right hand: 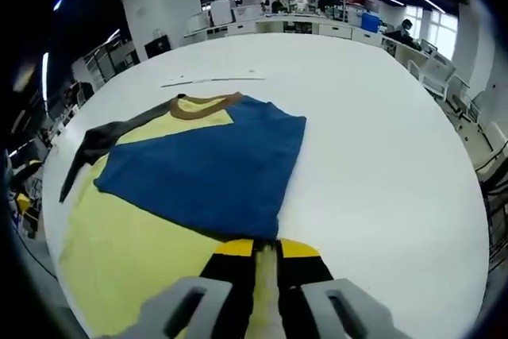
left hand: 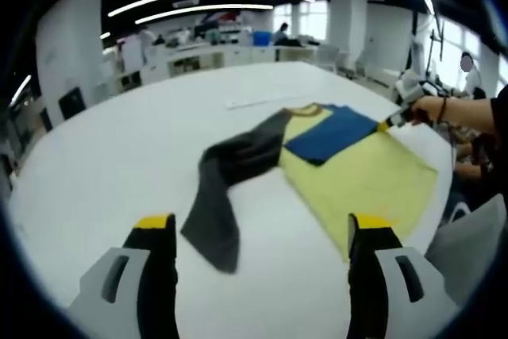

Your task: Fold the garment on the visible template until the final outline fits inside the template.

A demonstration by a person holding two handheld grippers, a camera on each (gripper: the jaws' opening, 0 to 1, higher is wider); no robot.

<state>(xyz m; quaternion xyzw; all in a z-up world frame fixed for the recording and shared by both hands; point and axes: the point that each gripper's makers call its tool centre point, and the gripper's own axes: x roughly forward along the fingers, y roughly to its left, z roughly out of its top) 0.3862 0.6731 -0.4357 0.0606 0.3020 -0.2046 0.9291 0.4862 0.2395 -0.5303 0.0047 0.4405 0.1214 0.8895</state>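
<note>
Shirt: a yellow shirt (left hand: 361, 176) with a brown collar lies flat on the white desk (left hand: 119, 164); in the right gripper view the same shirt (right hand: 135, 252) spreads out just ahead of my right fingers.
Blue part: a blue sleeve (left hand: 329, 132) is folded across the upper body of the shirt, near the collar; in the right gripper view the blue sleeve (right hand: 206, 172) covers much of the yellow front, its edge reaching down to my right fingers.
Dark sleeve: a dark grey sleeve (left hand: 226, 196) stretches away from the shirt, out over the bare desk towards my left fingers, bent partway along; in the right gripper view its upper part (right hand: 99, 140) trails off the far side of the shirt.
Left gripper (left hand: 258, 248): my fingers stand wide apart and hold nothing, hovering above the desk short of the grey sleeve's end.
Right gripper (right hand: 266, 250): my fingers are pressed together on a strip of yellow cloth at the shirt's near edge, just under the blue sleeve; in the left gripper view, my right gripper (left hand: 394, 122) sits at the blue sleeve's far corner with my hand (left hand: 432, 109) behind it.
Desk: in the right gripper view the desk (right hand: 381, 140) is white and wide, with a thin pale strip (right hand: 210, 79) lying beyond the collar.
Template: I cannot make out a marked outline under the shirt.
</note>
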